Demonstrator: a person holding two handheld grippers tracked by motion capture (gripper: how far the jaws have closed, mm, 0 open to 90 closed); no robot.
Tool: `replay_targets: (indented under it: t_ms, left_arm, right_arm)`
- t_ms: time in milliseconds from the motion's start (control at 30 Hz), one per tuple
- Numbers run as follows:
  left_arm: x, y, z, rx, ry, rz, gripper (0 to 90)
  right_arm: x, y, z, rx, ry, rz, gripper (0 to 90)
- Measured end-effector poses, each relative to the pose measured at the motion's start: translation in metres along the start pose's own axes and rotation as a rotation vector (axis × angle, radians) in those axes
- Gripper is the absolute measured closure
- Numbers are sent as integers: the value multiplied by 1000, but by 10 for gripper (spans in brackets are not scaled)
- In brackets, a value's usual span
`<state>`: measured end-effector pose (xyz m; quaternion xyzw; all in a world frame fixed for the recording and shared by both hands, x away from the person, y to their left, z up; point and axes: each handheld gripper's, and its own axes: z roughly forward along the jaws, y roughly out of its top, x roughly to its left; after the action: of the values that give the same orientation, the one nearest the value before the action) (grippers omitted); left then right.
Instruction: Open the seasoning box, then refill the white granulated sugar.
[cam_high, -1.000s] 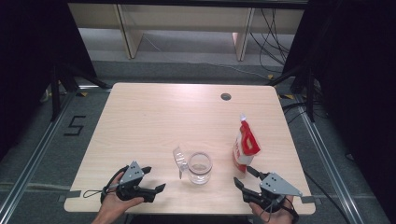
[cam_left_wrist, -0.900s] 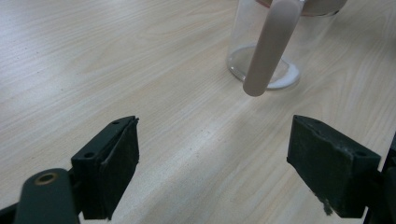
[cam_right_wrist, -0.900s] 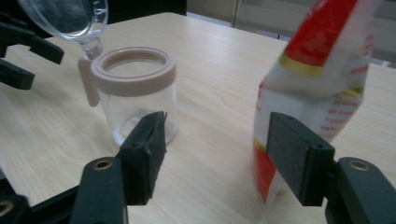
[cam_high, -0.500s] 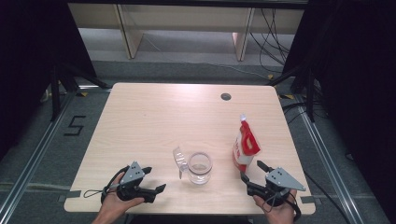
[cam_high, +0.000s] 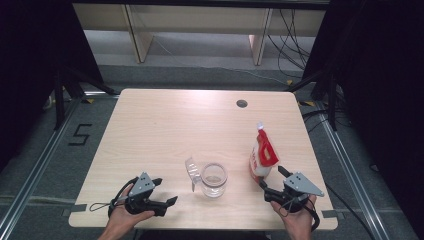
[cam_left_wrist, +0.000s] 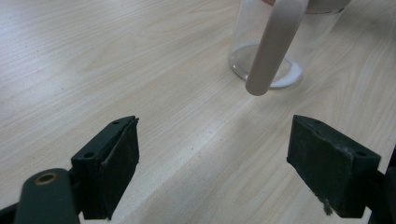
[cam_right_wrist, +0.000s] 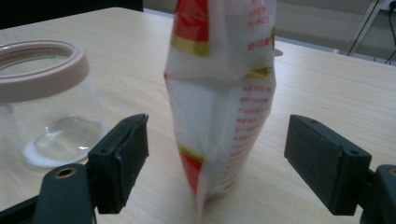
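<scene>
Red-and-white stand-up pouch (cam_high: 262, 156): upright on the light wooden table (cam_high: 165, 125), right of centre toward the near edge; white lower body with red print, red upper panel with gold band, top pinched to a narrow white tip; contents not discernible. In the right gripper view, pouch (cam_right_wrist: 224, 93) standing between the two black jaws, clear air on both sides, pads not touching. Clear glass jar (cam_high: 214, 179): just left of the pouch and apart from it, mouth open, pale pinkish collar at the rim, thin white residue on the base; same jar (cam_right_wrist: 44, 102) at far left in the right gripper view. Hinged lid (cam_high: 191, 170) tipped off the jar's left side, its pale bail arm (cam_left_wrist: 275, 44) hanging before the glass in the left gripper view. Table's far half bare apart from a dark round grommet (cam_high: 242, 103); open board left of the jar; pouch near the right edge yet well inside it. Right gripper (cam_high: 274, 181): held in a hand at the near right corner, pointing up-left at the pouch base, jaws having just been opening, now spread wide around the pouch. Left gripper (cam_high: 165, 192): in a hand at the near left edge, low over the board, aimed right toward the jar, jaws spread, only bare wood between them.
</scene>
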<state>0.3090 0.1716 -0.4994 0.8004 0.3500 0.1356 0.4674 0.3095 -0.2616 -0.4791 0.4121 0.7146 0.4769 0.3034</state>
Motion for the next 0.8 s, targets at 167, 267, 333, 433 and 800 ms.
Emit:
replay_targets:
  t_ms: [167,267,333,433,800]
  left_arm:
    - [1,-1,0,5,10,5,165]
    - [0,-2,0,1,12,-12,165]
    - [0,-2,0,0,1,-12,165]
    - [0,-1,-1,6,-1,-7,165]
    - [0,-1,-2,4,1,12,165]
  right_arm:
    - [-1,1,7,3,-6,13,200]
    - [-1,0,11,-3,-7,1,200]
    - [0,0,14,-1,3,15,201]
    - [-1,0,17,-8,-6,-3,200]
    - [-4,-1,26,-5,-4,20,193]
